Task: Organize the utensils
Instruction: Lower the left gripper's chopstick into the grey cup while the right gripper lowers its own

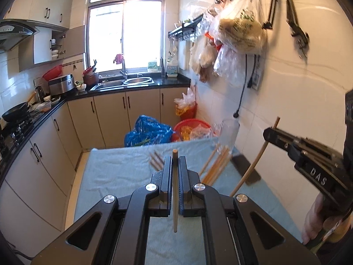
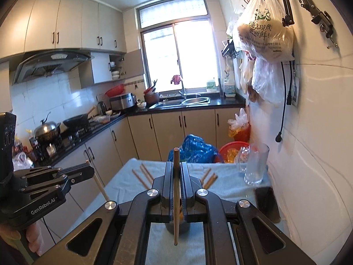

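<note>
Two black tongs each clench one wooden chopstick: left tongs (image 1: pixel 175 172) grasp a straight chopstick (image 1: pixel 175 190), right tongs (image 2: pixel 176 176) another (image 2: pixel 176 196), loose chopsticks (image 1: pixel 215 165) at one o'clock.

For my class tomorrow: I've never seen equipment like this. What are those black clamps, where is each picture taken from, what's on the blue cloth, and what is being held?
There is no robot here. A person holds a clamp tool in each hand, and each tool carries a wide-angle camera looking along its two fingers. One picture comes from the left hand-held gripper, the other from the right hand-held gripper; each also sees the other tool from the side. Each is closed on one wooden chopstick: the left chopstick and the right chopstick. On the blue cloth lie more loose chopsticks, a clear glass near the wall, and a dark flat object I cannot identify.
</note>
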`<state>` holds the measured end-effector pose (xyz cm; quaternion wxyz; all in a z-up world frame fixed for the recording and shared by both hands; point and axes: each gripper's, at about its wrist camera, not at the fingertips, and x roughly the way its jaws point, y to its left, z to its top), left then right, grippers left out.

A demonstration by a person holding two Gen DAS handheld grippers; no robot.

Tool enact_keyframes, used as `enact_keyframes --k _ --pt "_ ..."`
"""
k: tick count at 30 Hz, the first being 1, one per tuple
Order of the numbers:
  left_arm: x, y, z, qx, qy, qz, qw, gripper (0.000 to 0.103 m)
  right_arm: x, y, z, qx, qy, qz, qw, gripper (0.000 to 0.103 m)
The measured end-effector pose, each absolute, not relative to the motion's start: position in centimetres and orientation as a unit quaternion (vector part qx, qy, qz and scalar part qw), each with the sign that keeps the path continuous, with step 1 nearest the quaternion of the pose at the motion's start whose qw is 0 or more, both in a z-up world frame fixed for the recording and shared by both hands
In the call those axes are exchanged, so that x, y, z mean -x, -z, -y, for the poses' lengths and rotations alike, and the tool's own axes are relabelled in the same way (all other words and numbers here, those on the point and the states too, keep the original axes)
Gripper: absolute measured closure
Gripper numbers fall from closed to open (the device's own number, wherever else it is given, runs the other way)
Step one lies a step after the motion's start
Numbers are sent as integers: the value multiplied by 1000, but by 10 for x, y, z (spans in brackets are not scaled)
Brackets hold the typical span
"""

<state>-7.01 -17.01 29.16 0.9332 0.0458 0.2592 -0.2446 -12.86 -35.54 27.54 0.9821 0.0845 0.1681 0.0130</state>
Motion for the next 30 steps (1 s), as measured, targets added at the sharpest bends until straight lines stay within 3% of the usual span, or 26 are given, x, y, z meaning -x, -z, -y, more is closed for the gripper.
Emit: enact_keyframes --k 12,30 --pt "24 -312 190 -8 256 -241 936 98 75 -278 376 -115 1 -154 981 96" --pt "1 -246 194 23 262 -287 921 98 48 -210 380 -145 -3 -209 967 96"
